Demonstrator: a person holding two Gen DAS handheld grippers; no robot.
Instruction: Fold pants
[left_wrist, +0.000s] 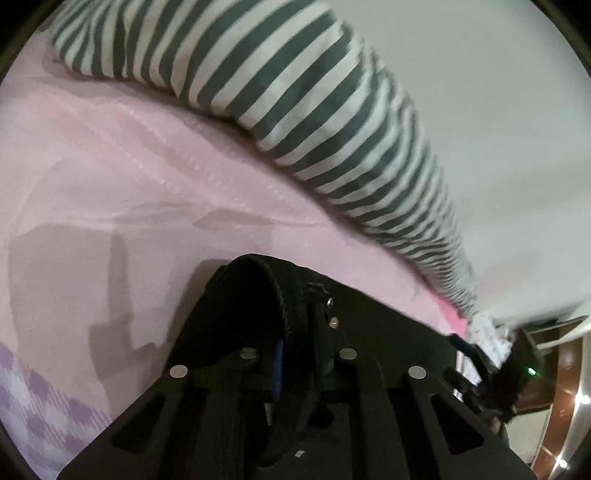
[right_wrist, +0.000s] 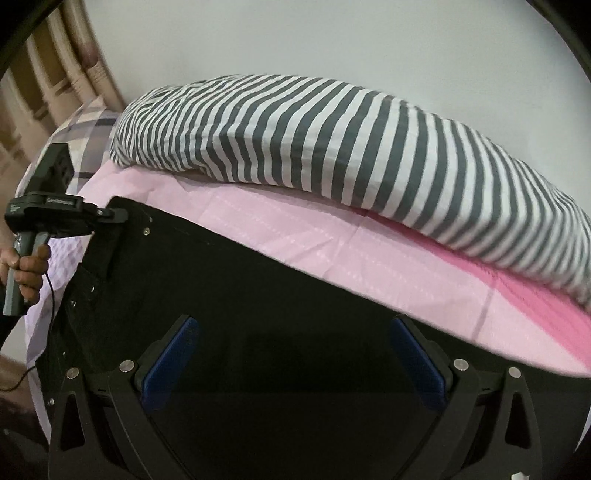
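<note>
The black pants (right_wrist: 258, 295) lie spread on the pink sheet (right_wrist: 332, 251) of the bed, in front of the striped pillow (right_wrist: 332, 140). The left gripper (left_wrist: 295, 332) has its jaws closed on the waistband, near the button. The right gripper (right_wrist: 291, 354) stands wide open over the cloth and holds nothing. The risk, I think, is that a one-sided pull drags the pants crooked, or the thick band slips out, or the right jaws catch the sheet too.

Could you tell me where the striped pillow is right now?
The striped pillow lies along the wall at the bed's far edge, on the pink sheet, beyond the black pants.
</note>
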